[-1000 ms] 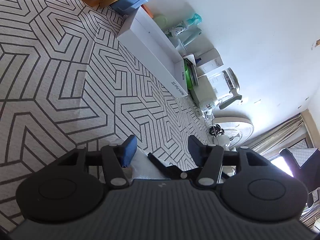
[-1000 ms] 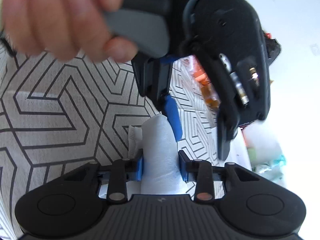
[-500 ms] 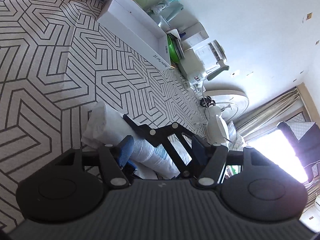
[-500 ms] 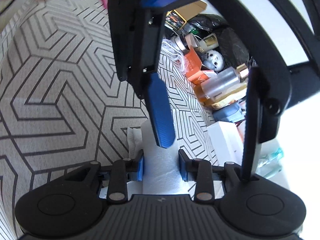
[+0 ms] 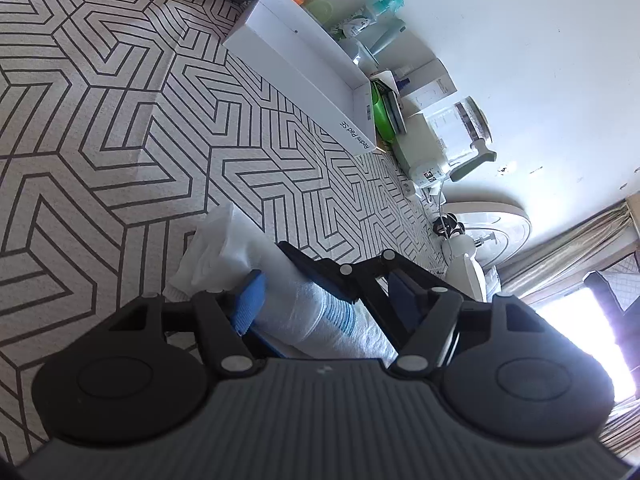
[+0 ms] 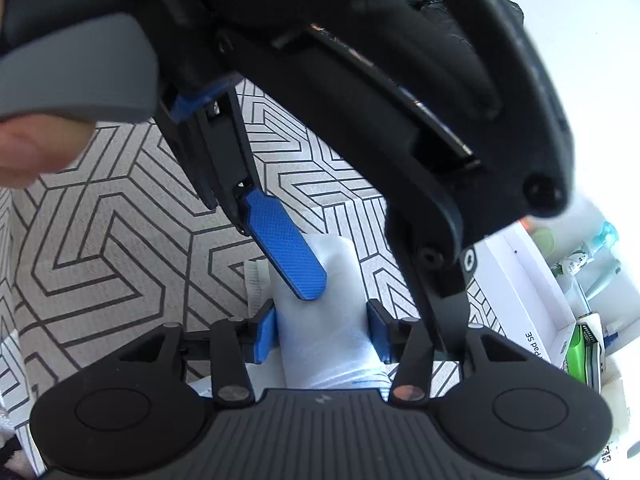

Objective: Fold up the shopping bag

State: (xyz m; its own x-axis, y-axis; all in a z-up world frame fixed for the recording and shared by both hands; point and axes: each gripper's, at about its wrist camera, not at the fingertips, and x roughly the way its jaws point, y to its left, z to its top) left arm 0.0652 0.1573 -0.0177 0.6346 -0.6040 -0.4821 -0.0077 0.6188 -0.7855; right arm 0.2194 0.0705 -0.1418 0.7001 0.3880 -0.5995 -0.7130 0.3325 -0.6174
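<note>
The bag (image 6: 320, 320) lies on the cloth (image 5: 120, 140), between the right gripper (image 6: 322, 334) jaws. The box (image 5: 304, 68) lies behind it.

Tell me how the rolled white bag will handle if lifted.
The bag is probably soft and light: its thin crumpled end flares loosely. Rolled into a tube, it may unroll or roll across the patterned cloth.

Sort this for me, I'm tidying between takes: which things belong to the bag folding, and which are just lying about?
Job: rolled white shopping bag; patterned cloth beneath it.
Lying about: white tablet box; green packet; clear jug; white fan.
</note>
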